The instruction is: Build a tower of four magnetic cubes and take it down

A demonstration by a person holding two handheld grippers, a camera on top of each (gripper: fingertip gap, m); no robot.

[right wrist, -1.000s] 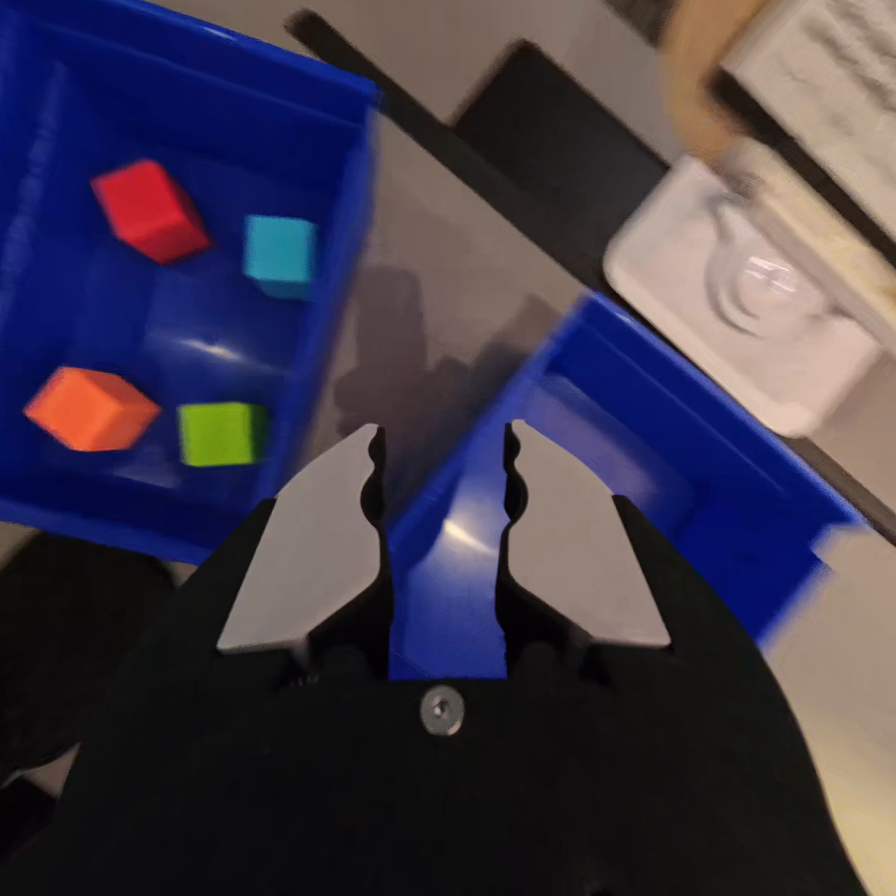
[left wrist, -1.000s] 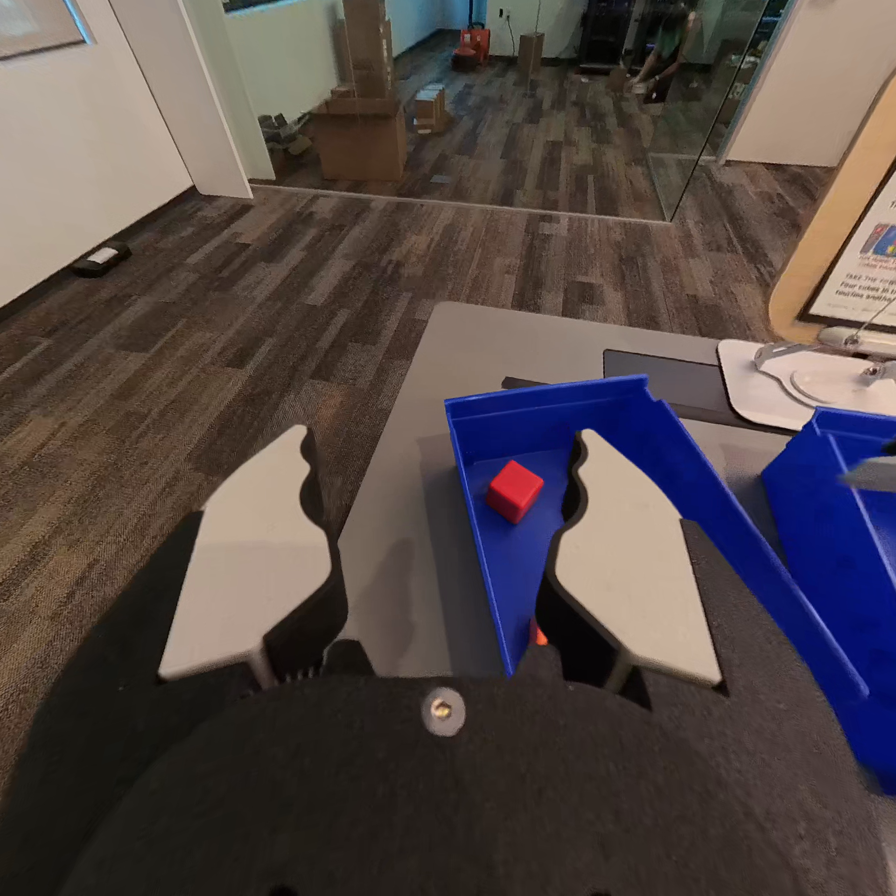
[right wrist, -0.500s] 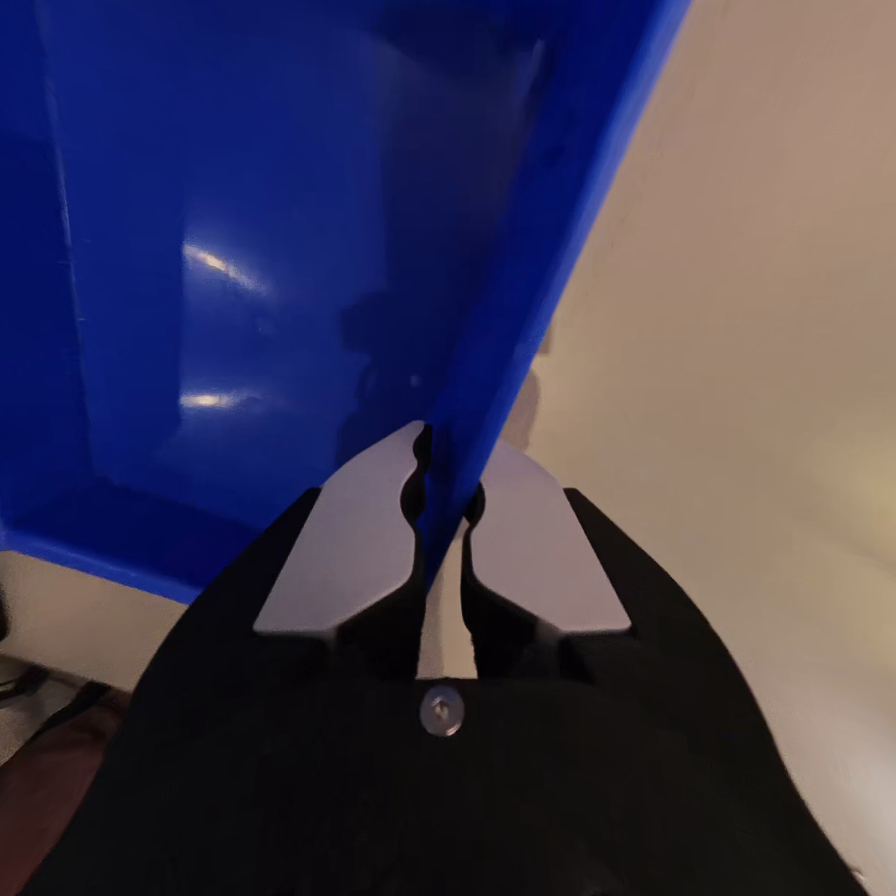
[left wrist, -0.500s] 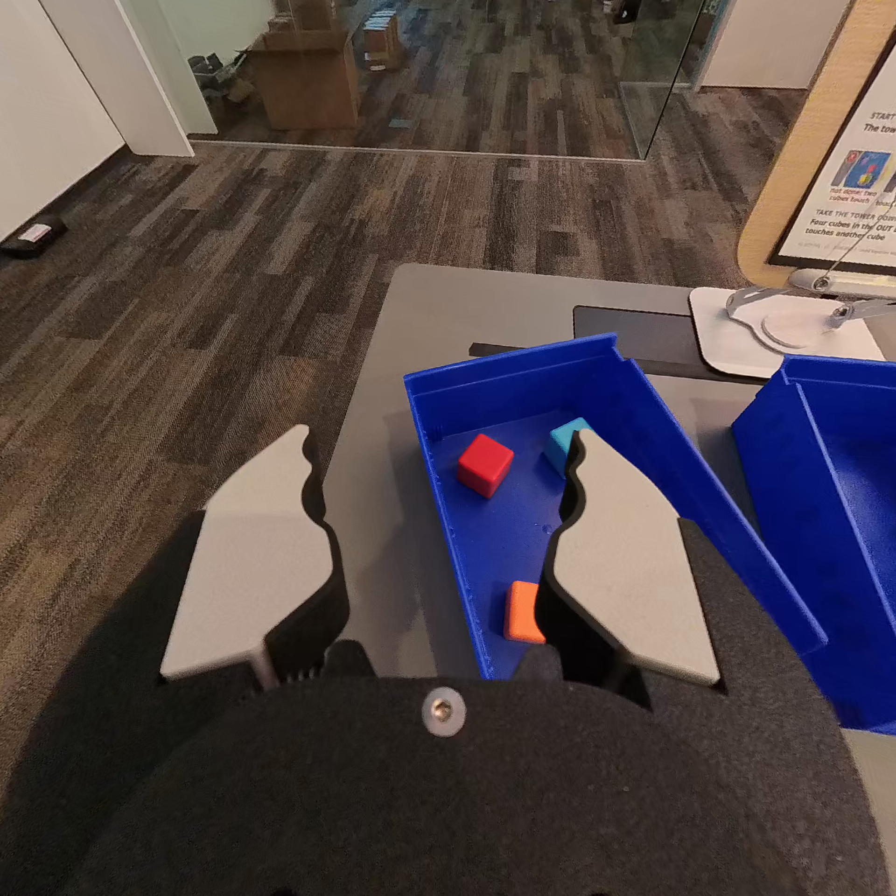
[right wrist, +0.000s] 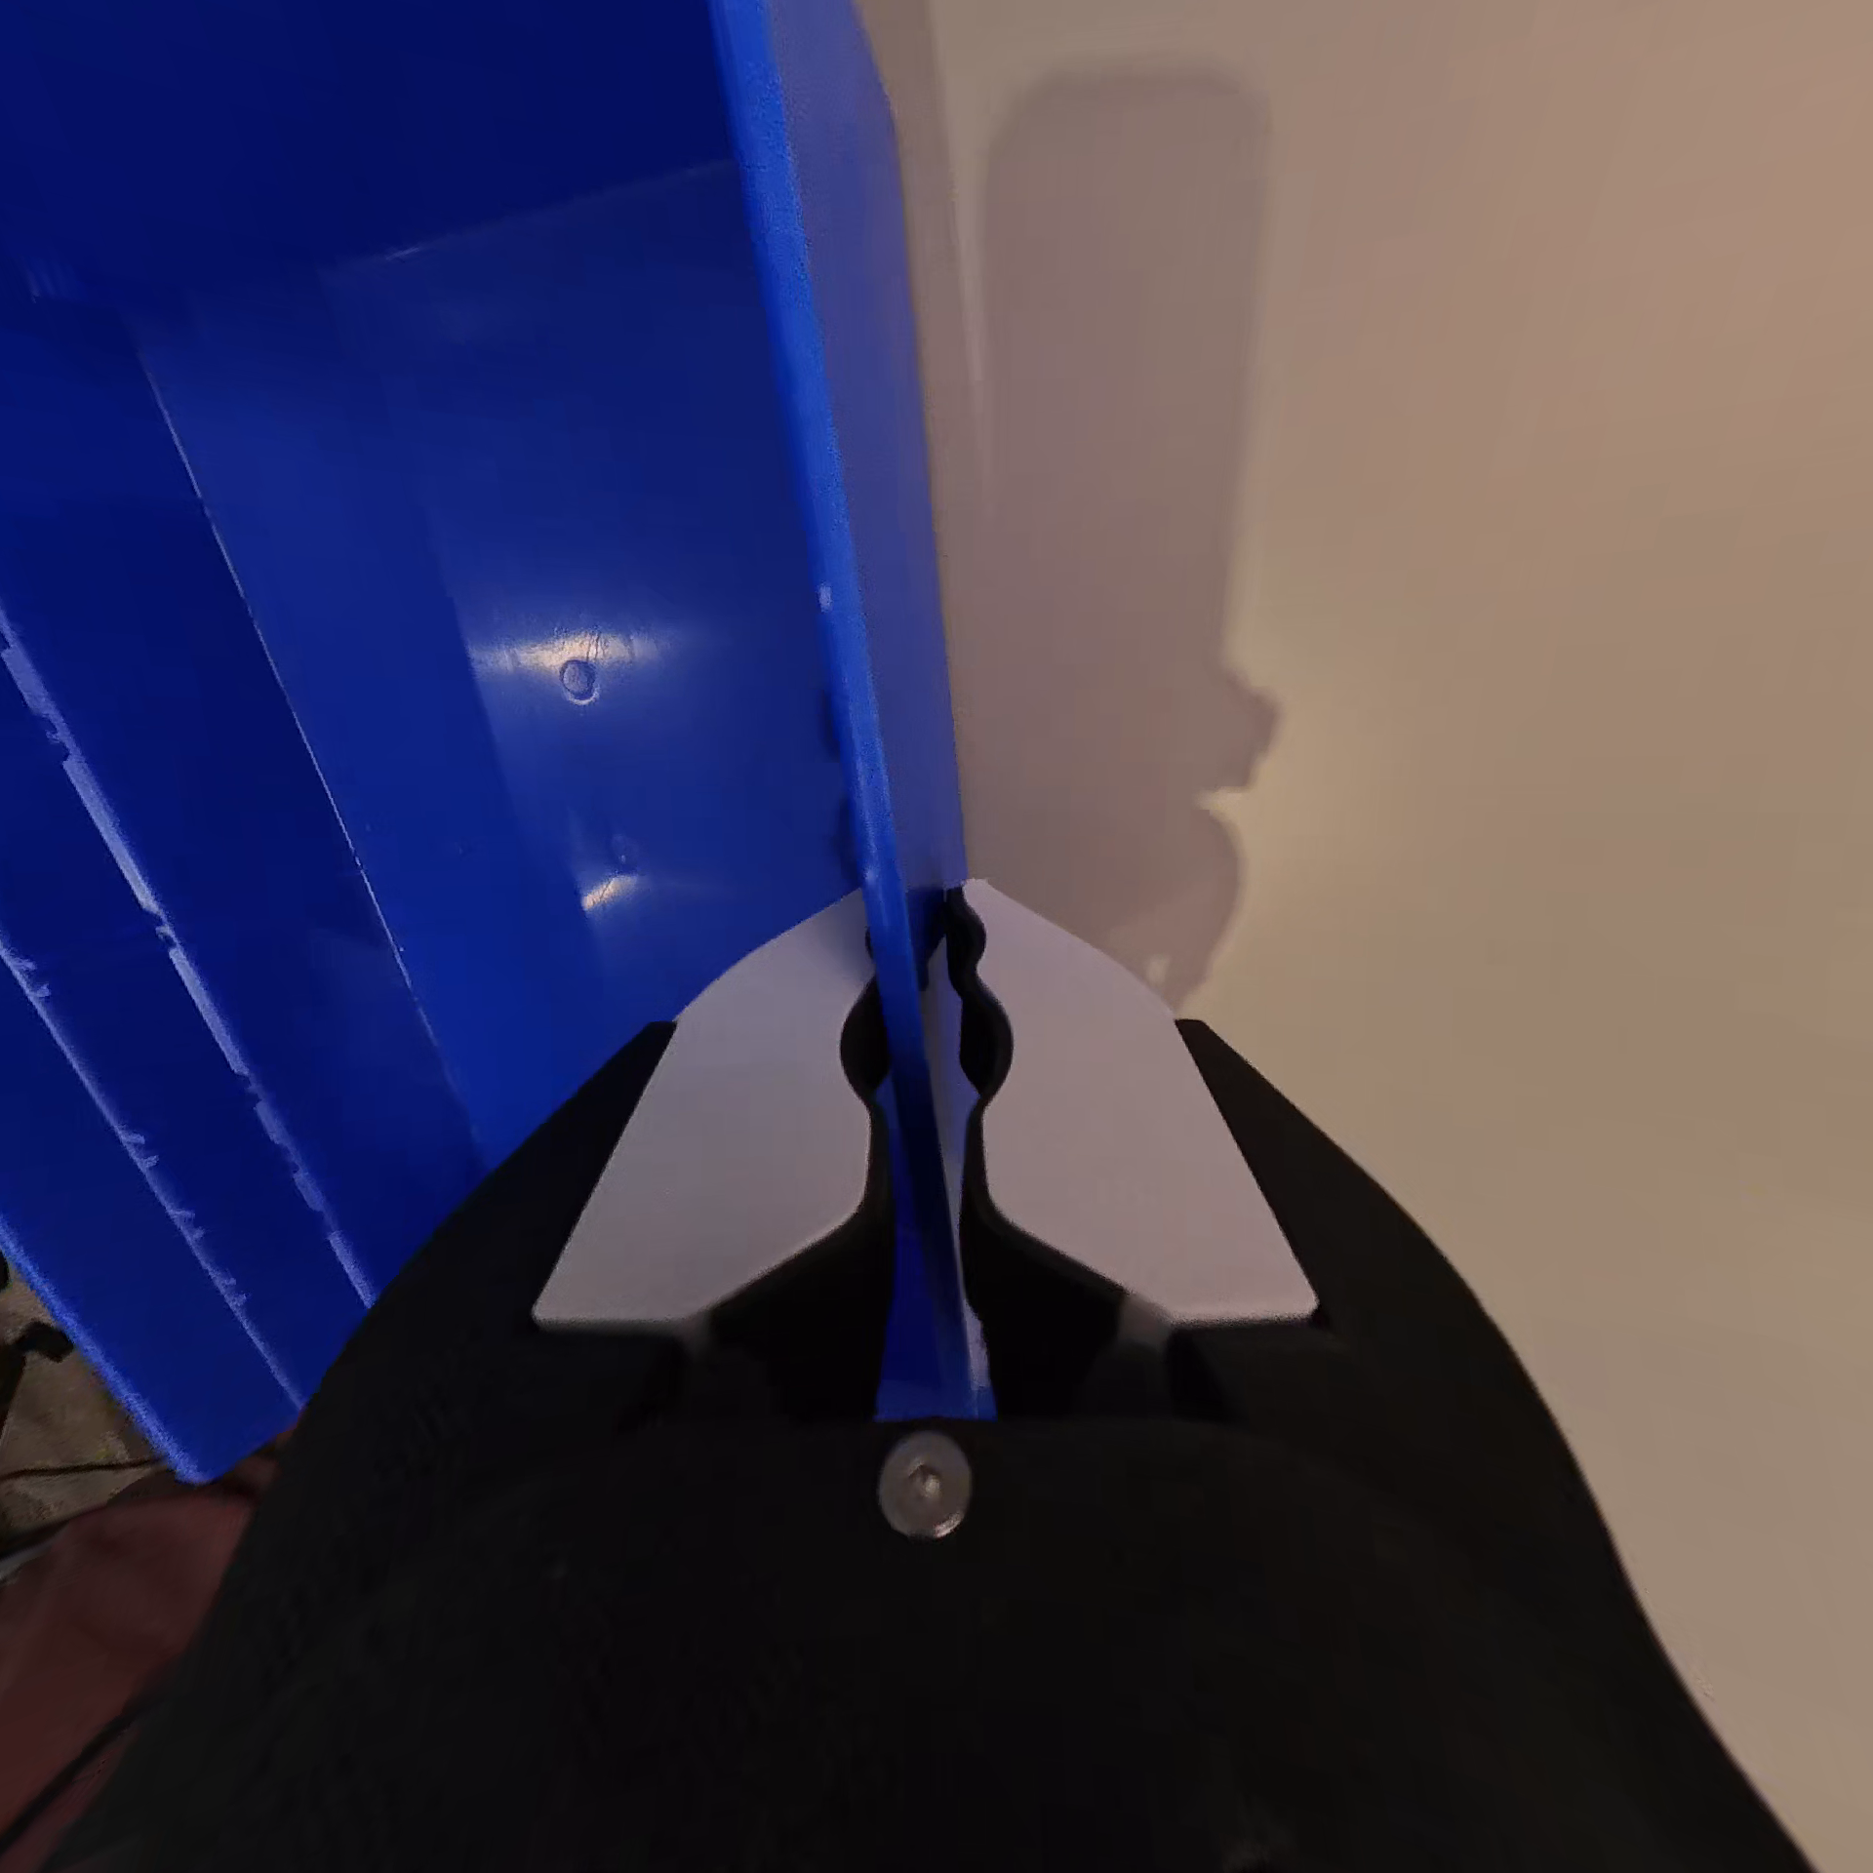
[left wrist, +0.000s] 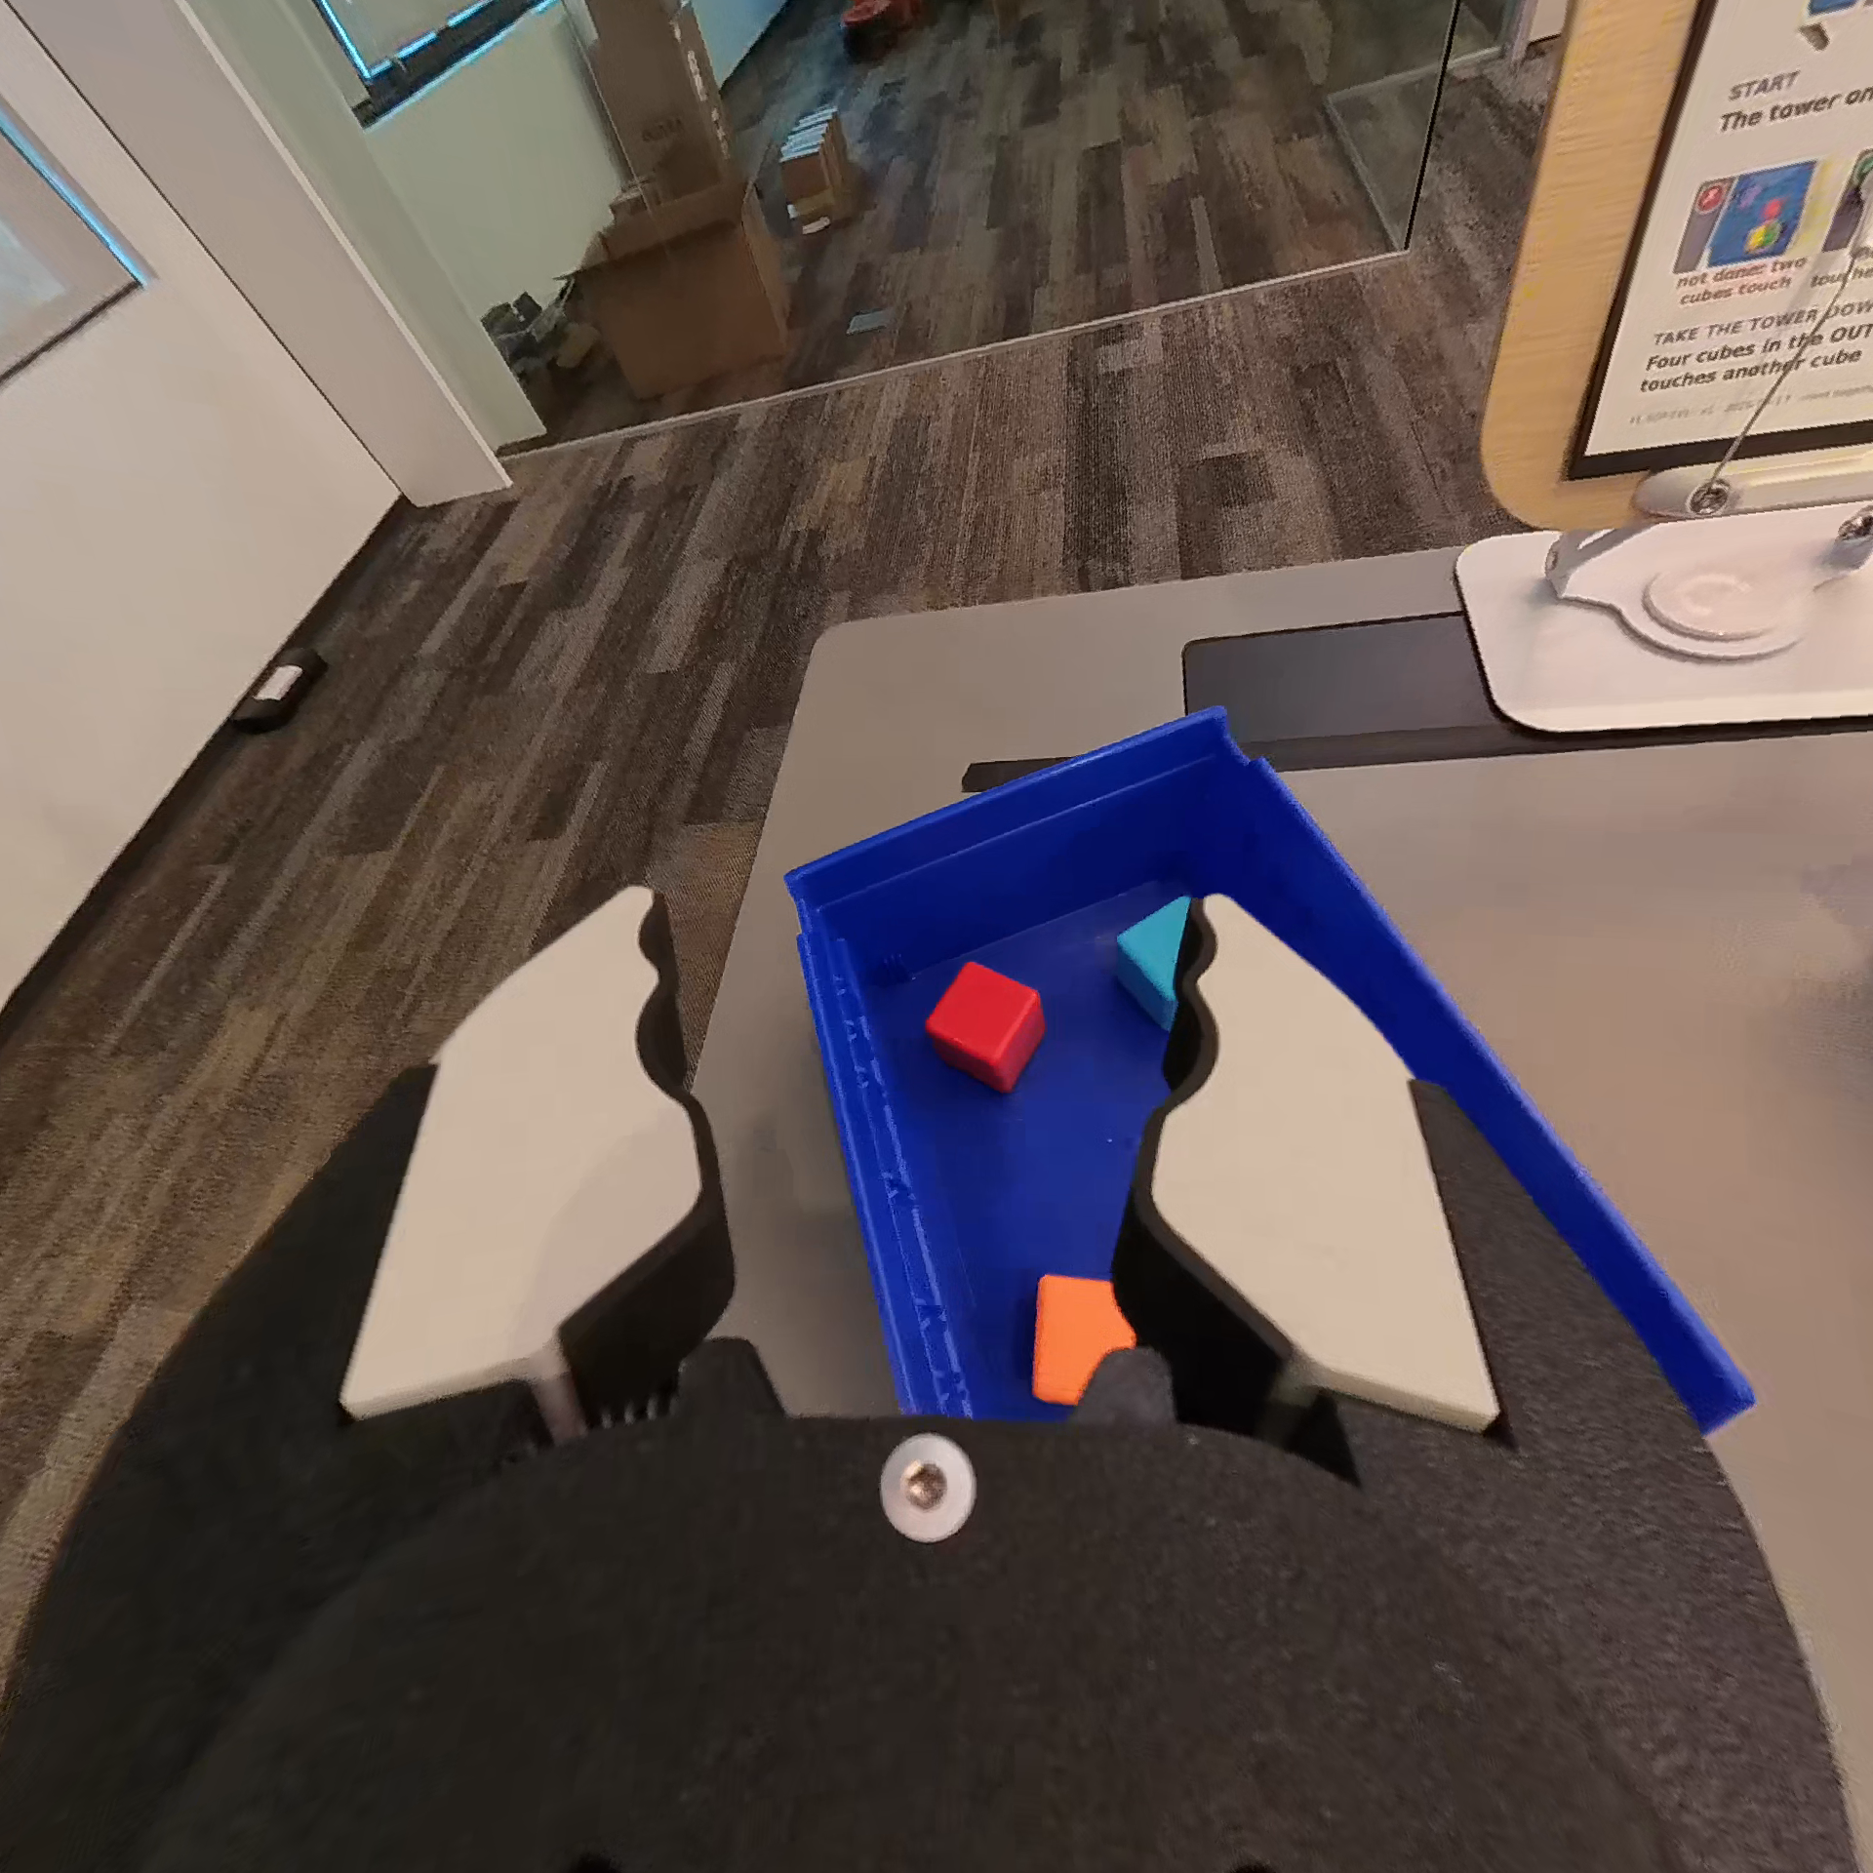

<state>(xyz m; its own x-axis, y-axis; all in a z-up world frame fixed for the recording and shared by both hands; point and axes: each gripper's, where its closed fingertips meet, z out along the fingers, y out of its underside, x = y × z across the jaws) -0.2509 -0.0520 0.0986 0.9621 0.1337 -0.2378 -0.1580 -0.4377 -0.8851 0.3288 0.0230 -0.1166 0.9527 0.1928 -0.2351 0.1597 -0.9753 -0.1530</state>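
In the left wrist view a blue bin (left wrist: 1024, 821) sits on the grey table (left wrist: 1581, 932). In it lie a red cube (left wrist: 985, 1024), a cyan cube (left wrist: 1150, 958) partly behind my right finger, and an orange cube (left wrist: 1072, 1336) near the front. My left gripper (left wrist: 927, 912) is open and empty, above the bin's left wall. In the right wrist view my right gripper (right wrist: 917, 907) is shut on the right side wall of a second, empty blue bin (right wrist: 487, 527).
A white stand base (left wrist: 1662, 628) with a sign board stands at the table's back right, next to a dark pad (left wrist: 1318, 679). The table's left edge drops to a wood-pattern floor (left wrist: 507, 709). A pale table surface (right wrist: 1470, 709) lies right of the held bin. The tips of one gripper are about 65 centimeters away from the tips of the other. To reach the orange cube (left wrist: 1072, 1336) in a straight line is about 20 centimeters for my left fingers, about 60 centimeters for my right.
My right gripper moved from above the table to the empty bin's right wall and closed on it. My left gripper drew back and swung, so the cube bin shows more fully; the second bin left its view.
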